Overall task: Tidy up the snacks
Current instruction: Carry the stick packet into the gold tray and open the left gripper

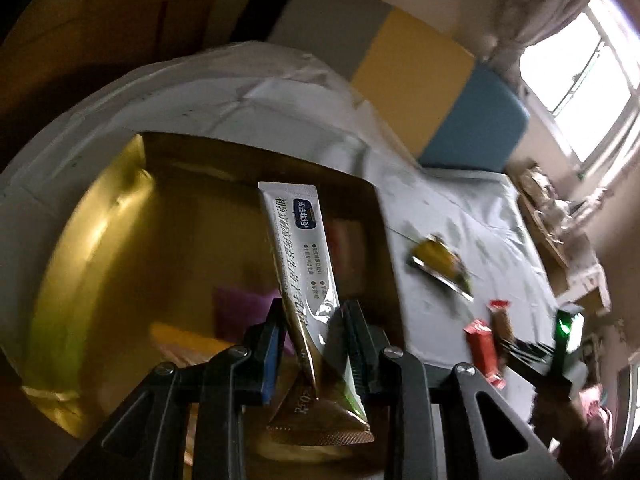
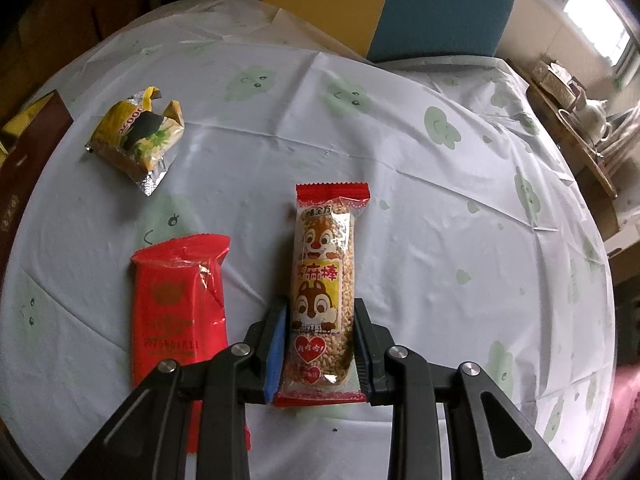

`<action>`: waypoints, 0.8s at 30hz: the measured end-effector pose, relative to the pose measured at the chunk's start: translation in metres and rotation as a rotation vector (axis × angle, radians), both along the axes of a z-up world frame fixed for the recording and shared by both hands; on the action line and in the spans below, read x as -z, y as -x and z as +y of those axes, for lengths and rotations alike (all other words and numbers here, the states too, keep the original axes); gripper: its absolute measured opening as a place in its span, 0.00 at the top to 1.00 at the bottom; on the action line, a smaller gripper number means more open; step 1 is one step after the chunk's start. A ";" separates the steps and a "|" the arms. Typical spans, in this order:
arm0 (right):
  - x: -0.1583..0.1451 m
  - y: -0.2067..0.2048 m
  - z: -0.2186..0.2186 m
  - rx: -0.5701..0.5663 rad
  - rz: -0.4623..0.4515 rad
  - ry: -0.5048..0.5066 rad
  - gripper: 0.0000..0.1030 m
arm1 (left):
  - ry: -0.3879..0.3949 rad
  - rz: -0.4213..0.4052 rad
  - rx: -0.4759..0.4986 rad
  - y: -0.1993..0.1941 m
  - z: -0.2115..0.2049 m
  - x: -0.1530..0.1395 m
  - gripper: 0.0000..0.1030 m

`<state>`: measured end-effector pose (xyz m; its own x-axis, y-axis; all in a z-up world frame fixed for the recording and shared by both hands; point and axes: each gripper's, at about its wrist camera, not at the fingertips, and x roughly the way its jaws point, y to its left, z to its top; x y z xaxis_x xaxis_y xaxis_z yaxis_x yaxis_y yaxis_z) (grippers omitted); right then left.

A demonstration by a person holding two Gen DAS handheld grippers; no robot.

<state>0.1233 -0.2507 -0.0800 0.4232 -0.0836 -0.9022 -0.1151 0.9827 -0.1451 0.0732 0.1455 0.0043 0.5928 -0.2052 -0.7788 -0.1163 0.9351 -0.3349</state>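
My left gripper point(image 1: 314, 320) is shut on a long silver stick sachet point(image 1: 302, 248) and holds it over the open gold-lined box point(image 1: 100, 240). Purple point(image 1: 240, 308) and yellow point(image 1: 180, 336) packets lie blurred inside the box. My right gripper point(image 2: 320, 320) has its jaws around a sesame stick bar with a chipmunk picture point(image 2: 324, 276), which lies on the table; the pads point(image 2: 278, 344) touch its sides. A red packet point(image 2: 180, 304) lies just left of it. A torn yellow packet point(image 2: 136, 136) lies further back left.
The round table has a white cloth with green prints point(image 2: 440, 160). The box edge point(image 2: 24, 152) shows at the far left of the right wrist view. Coloured chair backs point(image 2: 440, 4) stand behind the table. A side table with a teapot point(image 2: 588, 120) is at right.
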 end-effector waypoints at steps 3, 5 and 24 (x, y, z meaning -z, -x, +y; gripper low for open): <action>0.000 0.000 0.000 -0.003 0.001 0.005 0.71 | -0.059 0.035 0.008 -0.020 0.009 0.006 0.72; 0.000 0.000 0.000 -0.001 0.001 0.003 0.71 | -0.119 0.065 0.026 -0.038 0.010 0.013 0.71; 0.001 0.003 0.006 -0.020 -0.010 0.045 0.71 | -0.244 0.057 -0.089 -0.010 0.009 0.018 0.65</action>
